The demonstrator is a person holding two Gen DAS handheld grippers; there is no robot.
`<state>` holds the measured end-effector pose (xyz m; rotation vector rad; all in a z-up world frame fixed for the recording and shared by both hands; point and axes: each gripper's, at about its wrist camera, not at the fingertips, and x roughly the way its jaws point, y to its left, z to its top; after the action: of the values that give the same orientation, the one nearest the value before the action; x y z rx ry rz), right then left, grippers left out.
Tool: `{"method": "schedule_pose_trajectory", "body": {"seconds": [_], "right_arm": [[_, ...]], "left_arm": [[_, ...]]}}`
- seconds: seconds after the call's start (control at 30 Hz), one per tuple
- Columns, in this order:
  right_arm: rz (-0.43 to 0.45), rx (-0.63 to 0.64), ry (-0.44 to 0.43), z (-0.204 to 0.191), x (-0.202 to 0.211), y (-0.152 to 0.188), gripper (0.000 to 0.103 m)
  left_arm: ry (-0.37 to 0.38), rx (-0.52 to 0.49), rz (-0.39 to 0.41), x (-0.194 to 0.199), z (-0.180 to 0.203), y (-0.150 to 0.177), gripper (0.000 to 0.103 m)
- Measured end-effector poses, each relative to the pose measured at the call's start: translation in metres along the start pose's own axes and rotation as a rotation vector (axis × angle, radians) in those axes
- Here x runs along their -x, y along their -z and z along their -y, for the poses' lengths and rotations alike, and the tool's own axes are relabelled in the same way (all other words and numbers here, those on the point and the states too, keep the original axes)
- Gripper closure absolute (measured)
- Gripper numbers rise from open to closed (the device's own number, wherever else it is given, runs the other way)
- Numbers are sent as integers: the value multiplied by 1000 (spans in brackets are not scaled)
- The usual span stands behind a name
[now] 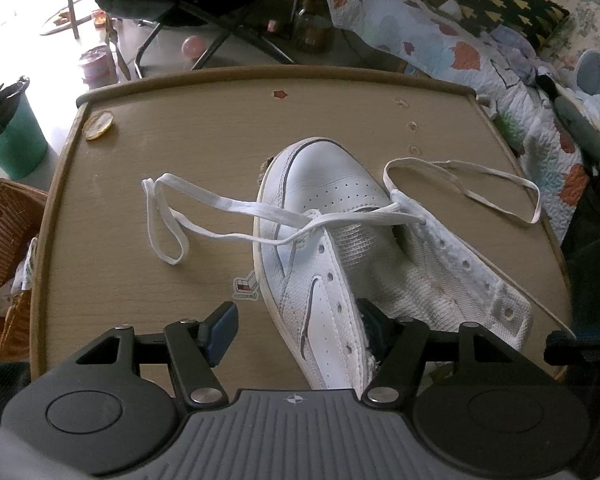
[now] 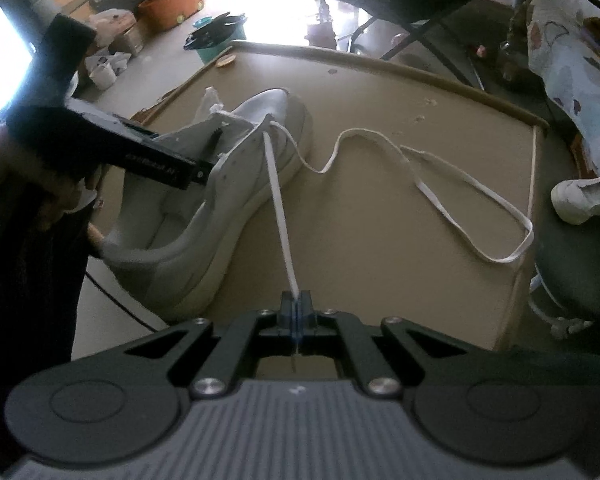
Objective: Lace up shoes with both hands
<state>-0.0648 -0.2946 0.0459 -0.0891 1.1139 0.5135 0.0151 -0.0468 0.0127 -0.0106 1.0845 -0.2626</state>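
Observation:
A white sneaker [image 1: 324, 208] lies on the tan table [image 1: 160, 140], toe pointing away. Its white lace [image 1: 168, 216] is threaded through the front eyelets only and trails in loose loops on both sides. My left gripper [image 1: 298, 330] is open astride the shoe's left eyelet flap; one pad [image 1: 374, 328] sits inside the shoe and the other pad [image 1: 222, 330] hangs clear of the outside. In the right wrist view my right gripper [image 2: 296, 304] is shut on one lace [image 2: 278, 208] end, drawn taut from the sneaker [image 2: 236, 184]. A hand holds the left gripper [image 2: 204, 160] there.
The table has a raised rim [image 1: 260, 70]. A wicker basket [image 1: 4, 240] and a green bucket [image 1: 16, 136] stand off its left side. A quilt [image 1: 440, 40] lies beyond the right side. A second white shoe [image 2: 584, 196] rests on a dark seat to the right.

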Motion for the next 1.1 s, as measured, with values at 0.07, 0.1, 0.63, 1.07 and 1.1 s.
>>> {"method": "schedule_pose_trajectory", "body": {"seconds": [0.07,0.1,0.63,1.07,1.1], "right_arm": [[0,8,-1,-1,1,1,102],[0,13,-1,-1,2,2,102],[-8,5,-2,-8,9,16,102],[36,-63,13,-12,23,24,102],[37,-68,12,-12,23,24,102]], "left_arm": [[0,1,0,0,0,0,35],[0,1,0,0,0,0,35],[4,6,1,-3,-3,1,35],[9,8,0,-3,-5,1,35],[9,9,0,-3,-5,1,35]]}}
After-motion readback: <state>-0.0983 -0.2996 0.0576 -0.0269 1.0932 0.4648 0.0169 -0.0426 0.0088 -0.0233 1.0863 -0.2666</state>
